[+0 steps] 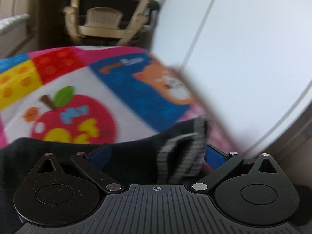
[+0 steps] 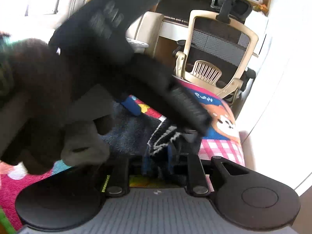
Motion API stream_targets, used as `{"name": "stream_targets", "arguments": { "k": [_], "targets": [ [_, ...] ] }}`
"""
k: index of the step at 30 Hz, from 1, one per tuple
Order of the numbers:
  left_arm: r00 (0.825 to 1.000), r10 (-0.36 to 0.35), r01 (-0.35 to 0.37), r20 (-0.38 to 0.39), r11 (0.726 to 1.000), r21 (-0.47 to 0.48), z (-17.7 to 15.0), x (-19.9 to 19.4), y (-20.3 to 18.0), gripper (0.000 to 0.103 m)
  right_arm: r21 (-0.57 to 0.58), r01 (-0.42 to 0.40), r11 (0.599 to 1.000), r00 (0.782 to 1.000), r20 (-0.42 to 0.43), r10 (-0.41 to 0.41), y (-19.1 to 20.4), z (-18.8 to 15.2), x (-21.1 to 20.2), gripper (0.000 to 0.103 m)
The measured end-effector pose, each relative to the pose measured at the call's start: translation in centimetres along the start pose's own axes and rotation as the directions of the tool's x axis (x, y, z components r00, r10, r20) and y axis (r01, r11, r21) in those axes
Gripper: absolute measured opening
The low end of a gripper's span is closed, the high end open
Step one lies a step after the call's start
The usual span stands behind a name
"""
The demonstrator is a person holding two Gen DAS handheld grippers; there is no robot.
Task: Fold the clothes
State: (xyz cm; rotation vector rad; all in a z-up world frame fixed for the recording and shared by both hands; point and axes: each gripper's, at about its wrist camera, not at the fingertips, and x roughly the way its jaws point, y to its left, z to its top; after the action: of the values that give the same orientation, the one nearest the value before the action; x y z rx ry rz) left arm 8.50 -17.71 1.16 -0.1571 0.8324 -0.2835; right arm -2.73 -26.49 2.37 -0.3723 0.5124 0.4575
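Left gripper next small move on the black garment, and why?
Probably ease the left gripper forward and close on the black garment's grey-ribbed edge: its jaws stand wide with that edge between them, unpressed, while the right gripper already pinches the cloth.

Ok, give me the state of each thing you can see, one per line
Left gripper: open, over the black garment, not gripping.
Right gripper: shut on the garment.
Black garment: partly lifted, part lying on the mat, unfolded.
Mat: spread flat.
Chair: upright, unoccupied.
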Motion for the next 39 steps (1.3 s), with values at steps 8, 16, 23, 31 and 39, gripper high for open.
{"name": "stream_targets", "arguments": {
  "k": [8,16,23,31,39],
  "targets": [
    [0.999,-0.036,0.036,0.031,0.999,0.005,-0.7,-0.5,1.7,0.099,0.547,-0.201,0.812,0.977,0.048,0.209,-9.3,-1.8,-1.1,0.037],
    [0.994,-0.106,0.109,0.041,0.991,-0.072,-0.8,-1.2,3.3,0.098,0.844,-0.208,0.494,0.966,0.099,0.238,-12.2,-5.3,3.6,0.037],
    [0.988,-0.145,0.152,0.056,0.978,-0.144,-1.1,-3.0,5.4,0.098,0.761,-0.157,0.63,0.979,0.036,0.2,-7.7,-2.3,4.4,0.033],
    [0.984,0.04,-0.006,0.176,0.982,-0.188,-1.2,-7.4,8.0,0.07,0.184,0.094,0.978,0.995,-0.044,-0.087,1.9,2.4,3.4,0.032],
    [0.973,-0.148,0.186,0.179,0.959,-0.216,-0.8,-8.7,7.4,0.059,-0.215,0.185,0.959,0.983,0.033,-0.182,9.0,2.2,3.0,0.032]
  ]
}}
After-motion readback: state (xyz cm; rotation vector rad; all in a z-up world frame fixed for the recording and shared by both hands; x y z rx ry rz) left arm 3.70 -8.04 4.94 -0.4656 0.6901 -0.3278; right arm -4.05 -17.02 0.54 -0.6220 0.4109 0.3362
